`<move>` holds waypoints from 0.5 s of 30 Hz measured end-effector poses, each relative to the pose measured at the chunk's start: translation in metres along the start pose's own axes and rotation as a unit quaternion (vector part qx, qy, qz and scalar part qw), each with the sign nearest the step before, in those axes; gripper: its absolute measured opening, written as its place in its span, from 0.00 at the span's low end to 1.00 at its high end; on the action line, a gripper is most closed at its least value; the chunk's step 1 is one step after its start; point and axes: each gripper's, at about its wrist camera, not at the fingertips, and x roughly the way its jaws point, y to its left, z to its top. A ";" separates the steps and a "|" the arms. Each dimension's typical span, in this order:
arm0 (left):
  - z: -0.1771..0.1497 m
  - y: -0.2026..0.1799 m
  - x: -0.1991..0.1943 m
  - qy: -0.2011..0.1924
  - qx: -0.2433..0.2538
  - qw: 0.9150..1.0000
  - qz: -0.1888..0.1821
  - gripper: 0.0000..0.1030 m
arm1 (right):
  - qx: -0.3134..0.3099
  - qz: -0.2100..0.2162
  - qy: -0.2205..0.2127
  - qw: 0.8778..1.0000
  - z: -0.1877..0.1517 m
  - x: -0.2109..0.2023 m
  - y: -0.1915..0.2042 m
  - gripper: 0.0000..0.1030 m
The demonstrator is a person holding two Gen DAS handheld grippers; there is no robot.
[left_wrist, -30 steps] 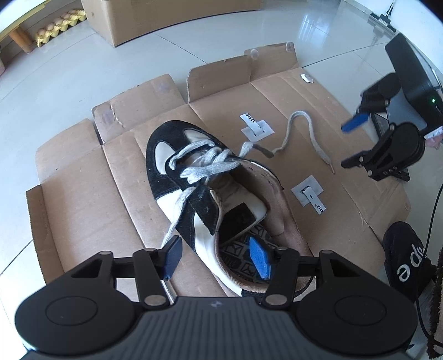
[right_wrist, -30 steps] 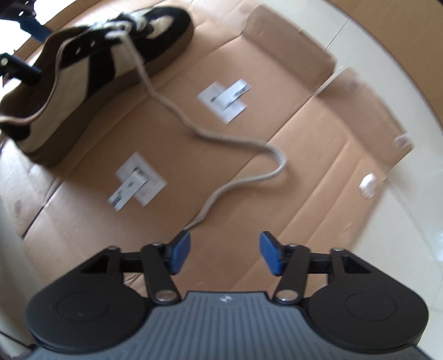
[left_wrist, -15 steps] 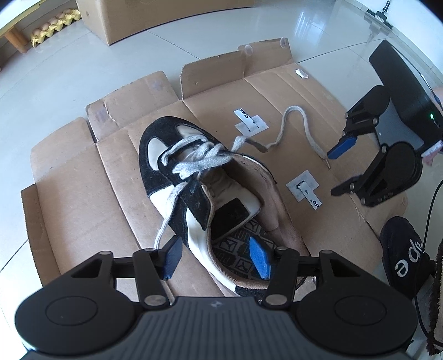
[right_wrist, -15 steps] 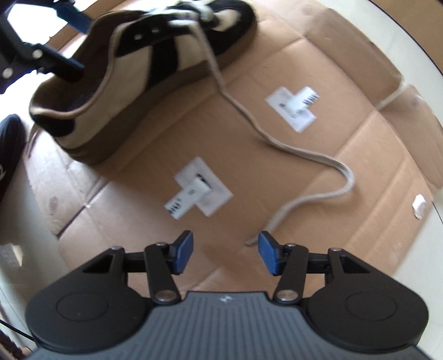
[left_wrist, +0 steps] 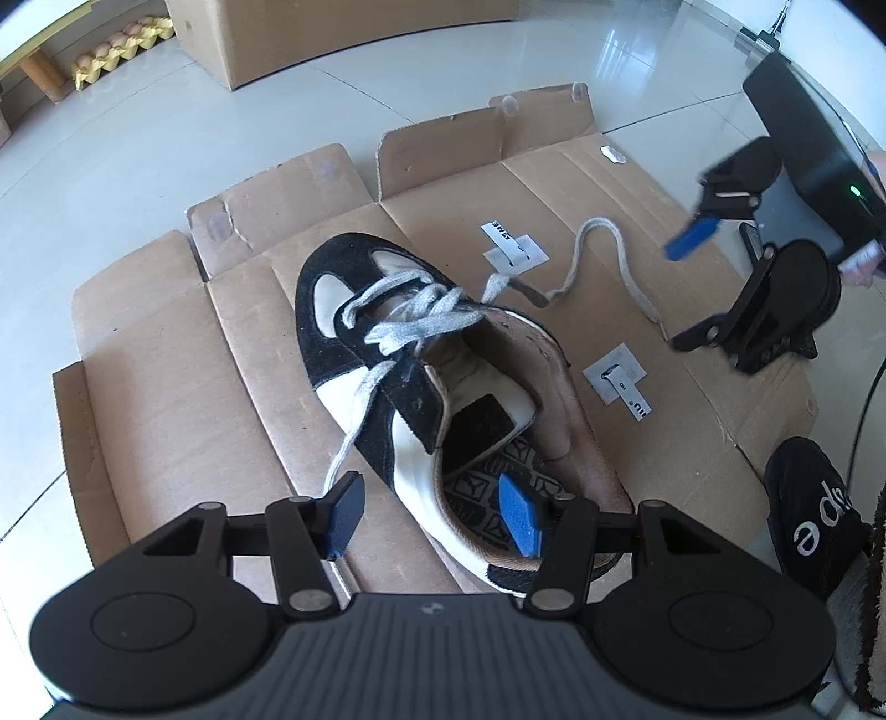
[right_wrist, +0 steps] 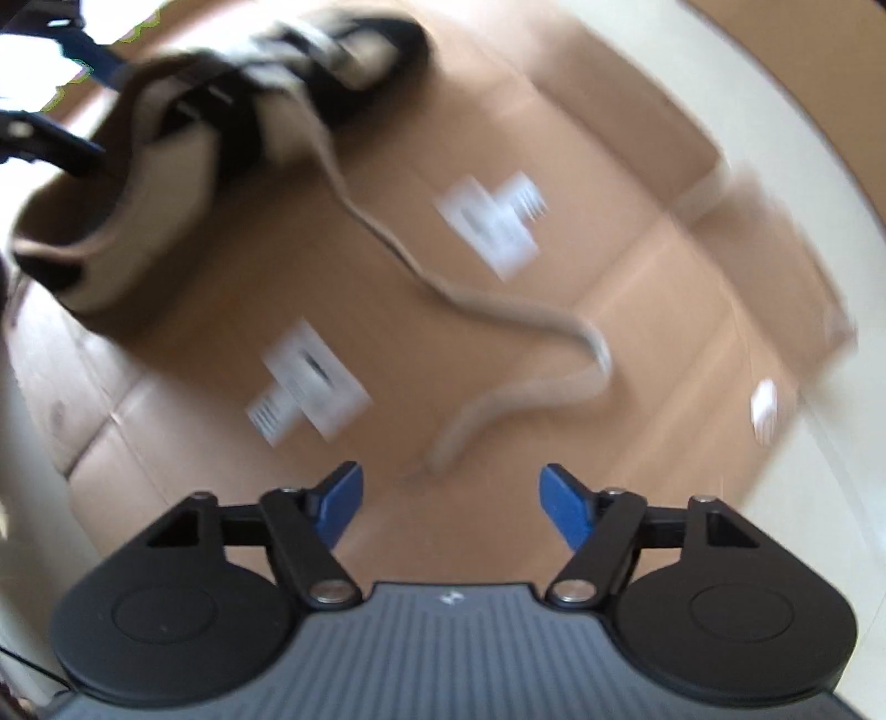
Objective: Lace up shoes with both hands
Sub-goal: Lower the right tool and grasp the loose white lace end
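Note:
A black-and-white suede shoe [left_wrist: 387, 354] lies on flattened cardboard [left_wrist: 166, 387], toe pointing away. Its grey lace is crossed through the lower eyelets. One loose end [left_wrist: 354, 437] trails down the shoe's left side toward my left gripper [left_wrist: 432, 518]. That gripper is open and straddles the shoe's side wall near the heel, one pad outside and one over the insole. The other lace end [right_wrist: 526, 315] snakes across the cardboard to the right. My right gripper [right_wrist: 451, 493] points down over its tip [right_wrist: 443, 454]; its jaws are opening, with nothing pressed between the pads.
Two white paper labels [left_wrist: 617, 379] [left_wrist: 515, 255] are stuck to the cardboard right of the shoe. A black item with white letters [left_wrist: 808, 531] sits at the right edge. A cardboard carton [left_wrist: 332, 33] and egg trays [left_wrist: 122, 50] stand far back on the tiled floor.
My right gripper's jaws have spread clearly wider, and the lace tip now lies just ahead of the gap between them. The left gripper and the shoe have stayed put.

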 end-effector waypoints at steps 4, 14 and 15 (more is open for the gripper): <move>-0.001 -0.001 0.000 0.002 0.001 1.000 0.000 0.54 | 0.014 0.036 0.014 0.999 -0.008 0.010 0.002 0.71; 0.000 -0.004 0.002 0.005 0.006 1.000 -0.003 0.54 | -0.060 0.071 -0.026 0.995 0.016 0.016 0.045 0.75; 0.000 -0.005 0.002 0.005 0.006 1.000 -0.003 0.54 | -0.067 0.080 -0.037 0.994 0.017 0.014 0.048 0.72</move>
